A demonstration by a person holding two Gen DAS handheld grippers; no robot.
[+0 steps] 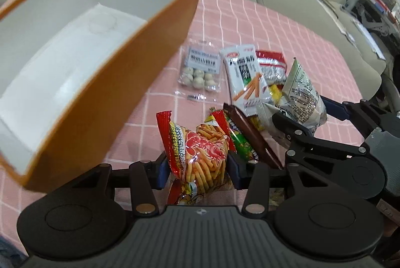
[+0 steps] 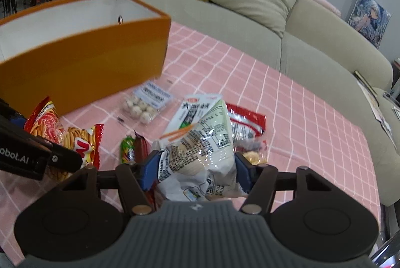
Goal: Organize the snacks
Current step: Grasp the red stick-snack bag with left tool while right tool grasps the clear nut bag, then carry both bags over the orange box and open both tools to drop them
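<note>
My left claw (image 1: 197, 169) pinches the red crinkly bag of shrimp sticks (image 1: 200, 155). My right claw (image 2: 193, 173) pinches the pale green shiny snack bag (image 2: 205, 143). Beyond lies the snack pile on the pink checked surface (image 2: 300, 117), then the orange open cardboard box (image 1: 82, 62).

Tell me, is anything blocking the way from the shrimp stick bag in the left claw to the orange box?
Nothing visible does. The shrimp stick bag sits clamped in the left claw, beside the near wall of the orange box. The box's open top shows a bare white inside. Only that wall has to be cleared.
</note>
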